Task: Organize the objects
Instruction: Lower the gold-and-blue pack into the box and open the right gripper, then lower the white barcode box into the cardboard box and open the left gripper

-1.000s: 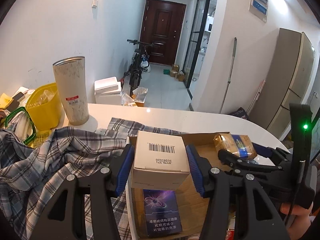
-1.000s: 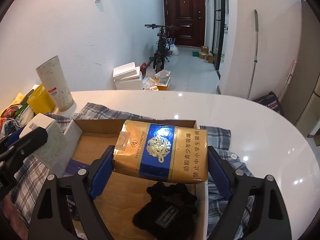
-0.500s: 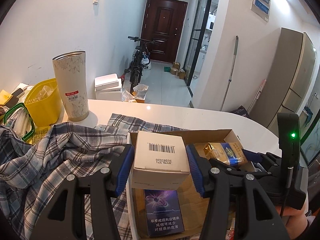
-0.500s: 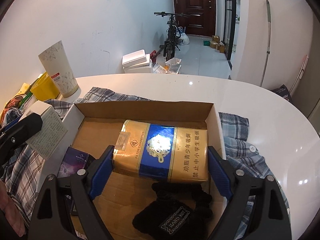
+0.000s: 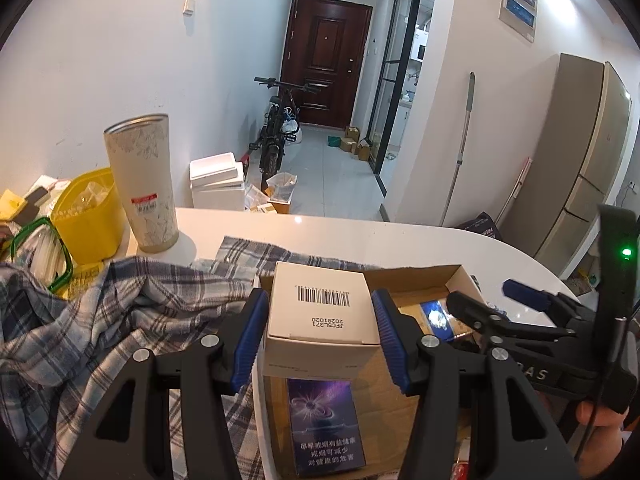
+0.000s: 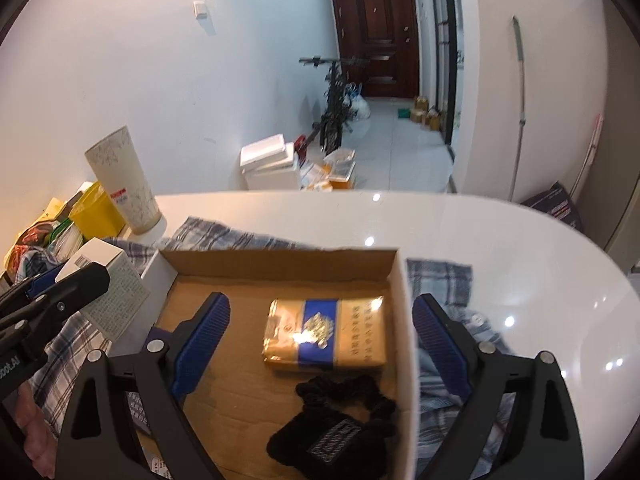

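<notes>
Gripping a white box point(image 5: 322, 316) between both blue pads, the left gripper point(image 5: 320, 334) holds it level above the left wall of a cardboard tray point(image 6: 280, 258), barcode facing up. Directly below, toward 6 o'clock in the left wrist view, a purple pack point(image 5: 326, 426) lies flat on the tray floor.

Spread wide with nothing between its fingers, the right gripper point(image 6: 322, 350) hangs over the tray; its left pad is inside the tray and its right pad is past the right wall, over the plaid cloth point(image 6: 440, 276). Between the pads a gold and blue carton point(image 6: 326, 334) lies flat on the tray floor, touching neither pad. A black pouch point(image 6: 332, 428) sits just beside the carton at 6 o'clock from it.

Beneath the tray the plaid cloth covers part of a white rounded table point(image 6: 500, 232), bunched in folds at 9 o'clock in the left wrist view. At 10 o'clock a tall pale tumbler point(image 5: 142, 182) stands upright on the table, with a yellow bin point(image 5: 88, 220) just beside it against the wall. Bare tabletop runs from 12 to 3 o'clock past the tray's far and right walls.

Beyond the table a tiled hallway leads to a dark door point(image 5: 322, 58), with a bicycle point(image 5: 278, 128) parked along the left wall and white foam boxes point(image 5: 218, 182) near it. A mop point(image 5: 460, 148) leans on the right wall by a refrigerator point(image 5: 584, 152).

Fingers point(image 5: 600, 416) of the person's right hand show at the lower right edge of the left wrist view, wrapped around the right gripper's body.
</notes>
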Demonstrator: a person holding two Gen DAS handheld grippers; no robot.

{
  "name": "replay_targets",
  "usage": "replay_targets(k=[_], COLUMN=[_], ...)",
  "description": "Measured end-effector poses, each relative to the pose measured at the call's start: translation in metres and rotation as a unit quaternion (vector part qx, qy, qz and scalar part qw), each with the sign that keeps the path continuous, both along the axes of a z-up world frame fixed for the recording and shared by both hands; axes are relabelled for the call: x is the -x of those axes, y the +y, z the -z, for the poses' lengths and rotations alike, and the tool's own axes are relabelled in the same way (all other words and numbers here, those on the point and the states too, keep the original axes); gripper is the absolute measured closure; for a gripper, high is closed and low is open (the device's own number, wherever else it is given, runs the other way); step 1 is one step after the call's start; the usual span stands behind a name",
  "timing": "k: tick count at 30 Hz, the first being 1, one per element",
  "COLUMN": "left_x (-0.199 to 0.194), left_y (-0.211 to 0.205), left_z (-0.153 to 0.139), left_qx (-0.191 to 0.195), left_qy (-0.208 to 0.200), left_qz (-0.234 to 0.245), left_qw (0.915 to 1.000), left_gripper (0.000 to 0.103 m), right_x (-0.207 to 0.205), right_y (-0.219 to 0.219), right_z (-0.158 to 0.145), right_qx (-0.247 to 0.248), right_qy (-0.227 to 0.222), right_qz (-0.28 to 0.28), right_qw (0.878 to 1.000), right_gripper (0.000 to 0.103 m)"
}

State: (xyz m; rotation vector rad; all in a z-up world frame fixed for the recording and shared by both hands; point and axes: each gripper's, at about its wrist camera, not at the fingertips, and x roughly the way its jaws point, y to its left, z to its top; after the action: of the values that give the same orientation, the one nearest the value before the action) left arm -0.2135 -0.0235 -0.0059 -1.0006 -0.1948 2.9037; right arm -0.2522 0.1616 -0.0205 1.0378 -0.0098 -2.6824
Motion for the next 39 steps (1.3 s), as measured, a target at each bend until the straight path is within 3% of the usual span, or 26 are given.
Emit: replay_targets(k=[8,13,28,30,32,39], left_x=[0.032,0.053,0.061,0.061,0.060,0.027], left_y=[0.018,0.011,0.006,0.005,0.004,-0.003], left_z=[0.008,0.028,0.055,0.055,0.052,0.007], left_qx=[0.045,0.010,0.018,0.019,0.019,0.028], left_qy=[-0.018,-0.058,-0.083,-0.087,-0.089,-0.039], left_qz=[0.007,0.006,-0.017,-0.019,-0.024,-0.029], left_qw=[0.9988,0.9983,0.9962,0.9959,0.9956,0.9984], left_gripper=[0.047,0.047,0.047,0.043,0.028,0.022], right_x=[0.002,0.006,0.005,0.003,0.002,-0.021], right_y=[0.013,0.020,0.024,0.026,0.026,0.032], right_z=[-0.007,-0.005,-0.003,-0.004,-0.007,-0.043], right_qx=[-0.003,0.001,0.009,0.017,0.017,0.056], right_qy=[0.020,0.014,0.021,0.026,0.029,0.040], right_qz=[0.023,0.032,0.031,0.035,0.036,0.037], right_qw=[1.000,0.999,0.999,0.999,0.999,0.997], right_gripper=[0.011,0.011,0.011,0.011,0.011,0.011])
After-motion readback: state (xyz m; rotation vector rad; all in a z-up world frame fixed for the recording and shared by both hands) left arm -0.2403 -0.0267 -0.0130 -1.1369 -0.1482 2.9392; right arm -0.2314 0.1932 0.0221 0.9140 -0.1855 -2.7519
